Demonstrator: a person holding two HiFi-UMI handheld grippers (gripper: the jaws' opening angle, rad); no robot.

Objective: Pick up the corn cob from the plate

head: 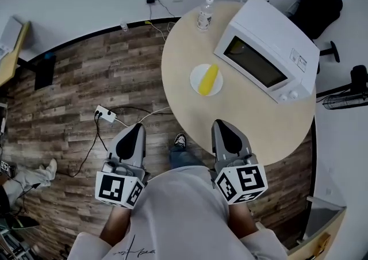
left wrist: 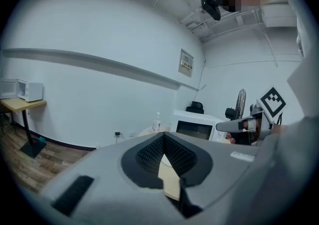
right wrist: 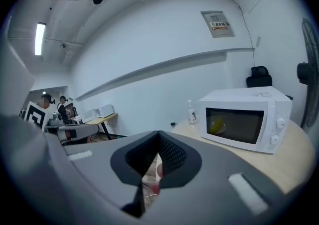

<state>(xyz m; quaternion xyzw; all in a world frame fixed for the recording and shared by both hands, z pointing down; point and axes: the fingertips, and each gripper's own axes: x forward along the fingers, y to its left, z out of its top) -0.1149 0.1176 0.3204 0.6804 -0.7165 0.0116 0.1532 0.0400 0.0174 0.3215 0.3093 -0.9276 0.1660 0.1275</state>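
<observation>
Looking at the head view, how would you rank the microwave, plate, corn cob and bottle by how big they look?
1. microwave
2. plate
3. corn cob and bottle: they look about alike, so unranked.

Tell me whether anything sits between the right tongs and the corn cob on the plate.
Nothing visible does. The right tongs, shut, point over bare table toward the corn cob on its plate. The microwave stands off to the right of that line, and the bottle is beyond the plate.
</observation>
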